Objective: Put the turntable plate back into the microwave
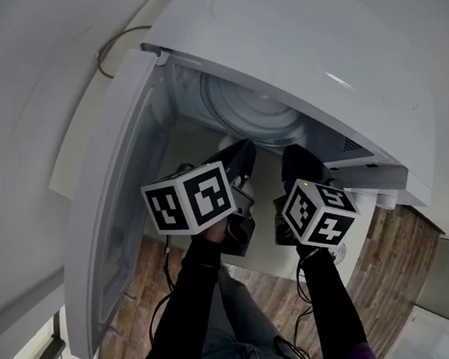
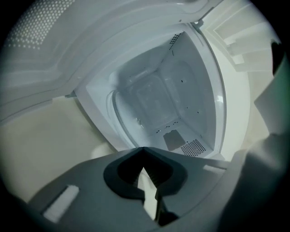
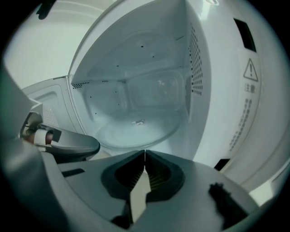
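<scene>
Plate: a round disc of clear glass [image 3: 136,127], smooth, with faint rings. It lies flat on the floor of the microwave's cavity, and in the head view it shows as pale circles at upper middle.
Microwave: a white box with a smooth, glossy casing [image 1: 345,59]. The inner walls are pale and dotted with small holes, with a denser patch of vent holes [image 3: 195,59] on the right wall in the right gripper view. A printed warning triangle [image 3: 250,70] sits on the front frame.
Door: white [image 1: 116,202], swung wide open down the left of the head view.
Left claw: dark grey matt plastic with ribbed pads [image 2: 144,149]. The tips are pressed together with nothing in them, facing the open cavity.
Right claw: same make [image 3: 144,153], closed tip to tip and empty, in front of the plate's near edge and apart from it.
Marker cubes: white with black square patterns, one on the left claw [image 1: 190,197] and one on the right [image 1: 320,213], side by side mid-frame.
Bench: pale, smooth top [image 1: 257,256] under the microwave.
Floor: brown wood planks [image 1: 393,260] at lower right.
Sleeves: dark fabric [image 1: 194,293].
</scene>
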Available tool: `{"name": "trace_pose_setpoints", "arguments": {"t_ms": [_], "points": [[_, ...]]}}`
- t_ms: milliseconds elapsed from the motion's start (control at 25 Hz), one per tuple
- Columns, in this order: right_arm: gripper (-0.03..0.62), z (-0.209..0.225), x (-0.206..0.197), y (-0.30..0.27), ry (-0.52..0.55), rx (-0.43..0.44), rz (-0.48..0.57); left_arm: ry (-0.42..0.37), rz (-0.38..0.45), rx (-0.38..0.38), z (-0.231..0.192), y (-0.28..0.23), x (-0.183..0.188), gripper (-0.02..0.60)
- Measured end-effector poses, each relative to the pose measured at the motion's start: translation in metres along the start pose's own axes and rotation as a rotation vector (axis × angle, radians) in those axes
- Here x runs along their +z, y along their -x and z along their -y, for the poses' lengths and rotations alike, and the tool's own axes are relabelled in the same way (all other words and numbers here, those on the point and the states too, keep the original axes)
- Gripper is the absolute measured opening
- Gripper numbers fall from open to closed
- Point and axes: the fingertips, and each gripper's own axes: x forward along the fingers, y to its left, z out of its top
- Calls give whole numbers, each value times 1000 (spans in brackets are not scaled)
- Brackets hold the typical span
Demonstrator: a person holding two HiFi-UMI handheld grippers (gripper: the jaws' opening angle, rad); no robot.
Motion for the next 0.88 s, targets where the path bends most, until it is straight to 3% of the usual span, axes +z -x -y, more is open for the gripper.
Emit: {"name": "trace_pose_setpoints", "arguments": {"t_ms": [480,680,880], "points": [[12,-4,4,-9,19,-21,-24,58,-3,-16,-7,-13,4,5],[12,-5,3,-3,39,-31,-27,-3,9,1,-9,-12,2,5],[12,-10,5,7,33,-23,-13,-15,5,4,-8,-15,3,5]]}}
